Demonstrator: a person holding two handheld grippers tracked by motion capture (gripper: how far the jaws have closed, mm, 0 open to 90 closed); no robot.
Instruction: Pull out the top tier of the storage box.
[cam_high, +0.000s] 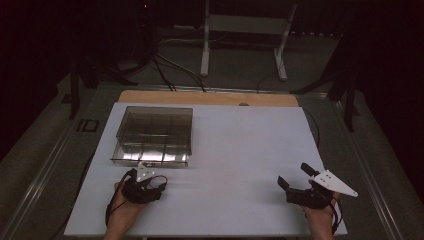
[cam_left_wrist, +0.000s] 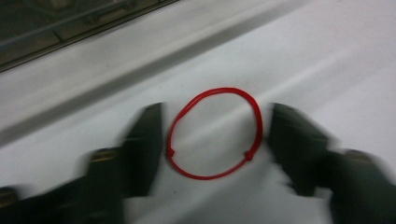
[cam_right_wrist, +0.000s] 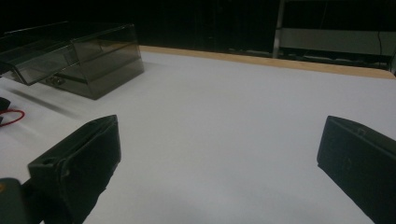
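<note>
Nearest you, your left gripper (cam_left_wrist: 212, 133) stands over the red cord bracelet (cam_left_wrist: 214, 133), which lies flat on the white table sheet (cam_left_wrist: 327, 60) just in front of the clear compartment box (cam_high: 154, 135); the jaws flank the loop on both sides, blurred, and appear about to meet the cord, though you cannot yet call it a grip; they stand part-way apart with the loop between them. To take it well, keep the tips low against the sheet so the thin cord cannot slip beneath them; aim to pinch the loop across its width, folding the two sides together, rather than catching one strand alone; close slowly, since a light cord is likely to skate away if nudged; lift only once the loop has collapsed between the pads. Across the sheet, your right gripper (cam_right_wrist: 219, 154) hovers with its jaws wide apart and nothing between them; leave it resting there. Farther on, the box waits beside your left hand (cam_high: 122, 207), its compartments apparently empty.
</note>
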